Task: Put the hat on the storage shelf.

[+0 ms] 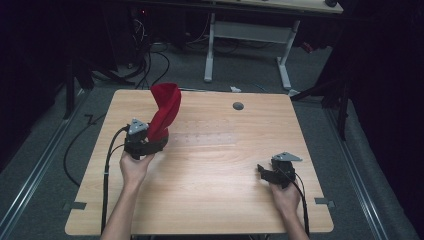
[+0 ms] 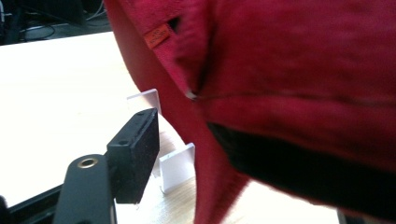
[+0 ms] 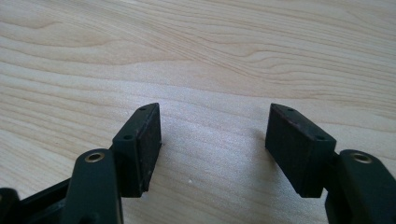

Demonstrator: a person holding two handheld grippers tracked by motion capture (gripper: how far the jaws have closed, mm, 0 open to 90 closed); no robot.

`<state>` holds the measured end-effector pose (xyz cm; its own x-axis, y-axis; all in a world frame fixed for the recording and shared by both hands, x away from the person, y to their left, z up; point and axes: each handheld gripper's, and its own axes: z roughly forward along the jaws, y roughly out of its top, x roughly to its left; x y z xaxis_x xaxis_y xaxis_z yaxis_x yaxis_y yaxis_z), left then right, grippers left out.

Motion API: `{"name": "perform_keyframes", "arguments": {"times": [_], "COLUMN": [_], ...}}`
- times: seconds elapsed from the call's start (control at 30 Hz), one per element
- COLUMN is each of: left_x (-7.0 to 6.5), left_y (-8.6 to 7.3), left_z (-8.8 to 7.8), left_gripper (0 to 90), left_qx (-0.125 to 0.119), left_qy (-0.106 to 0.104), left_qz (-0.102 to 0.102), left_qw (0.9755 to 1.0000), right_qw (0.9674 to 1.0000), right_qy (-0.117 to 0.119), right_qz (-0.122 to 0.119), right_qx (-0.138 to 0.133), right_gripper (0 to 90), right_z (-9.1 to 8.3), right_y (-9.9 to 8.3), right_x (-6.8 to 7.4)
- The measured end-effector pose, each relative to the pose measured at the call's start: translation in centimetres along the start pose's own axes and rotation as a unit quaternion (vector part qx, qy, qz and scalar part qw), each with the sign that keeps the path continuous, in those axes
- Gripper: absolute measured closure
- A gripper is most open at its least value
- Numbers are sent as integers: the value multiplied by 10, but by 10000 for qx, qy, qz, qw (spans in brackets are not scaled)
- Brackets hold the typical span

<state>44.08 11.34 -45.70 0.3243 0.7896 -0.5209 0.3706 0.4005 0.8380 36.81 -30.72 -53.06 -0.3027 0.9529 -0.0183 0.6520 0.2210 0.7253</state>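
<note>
We see a red cloth [image 1: 164, 111] rising twisted above the left gripper [image 1: 150, 141], whose jaws stand released around its lower end over the tabletop [image 1: 215, 170]. With nothing pinching it, we judge the cloth may flop down in a heap. The right gripper [image 3: 212, 149] rests open and empty, well apart.

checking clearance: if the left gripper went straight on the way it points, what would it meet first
Probably the red fabric cloth: it hangs right ahead of the open left gripper, draping over one jaw. Depth between them is hard to judge.

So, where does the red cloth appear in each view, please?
High view: red cloth stands upper left, at the left claw.
Left gripper view: it covers the top and right.
Right gripper view: not in it.
Shared landmark: the wooden table.
</note>
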Motion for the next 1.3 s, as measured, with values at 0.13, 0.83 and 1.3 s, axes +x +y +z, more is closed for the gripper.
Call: {"name": "perform_keyframes", "arguments": {"times": [0.13,0.83,1.3], "left_x": [-2,-4,-2], "left_y": [0,6,4], "left_z": [-4,-36,-59], "left_gripper": [291,273,274], "left_qx": [130,9,-39], "left_qy": [-13,14,22], "left_qz": [11,-35,-101], "left_qw": [9999,10000,9999], "right_qw": [10000,10000,10000], "right_qy": [0,2,0], "right_qz": [2,0,2], "right_qx": [2,1,0], "right_gripper": [363,362,362], "right_z": [0,0,0], "right_y": [0,0,0], "right_x": [0,0,0]}}
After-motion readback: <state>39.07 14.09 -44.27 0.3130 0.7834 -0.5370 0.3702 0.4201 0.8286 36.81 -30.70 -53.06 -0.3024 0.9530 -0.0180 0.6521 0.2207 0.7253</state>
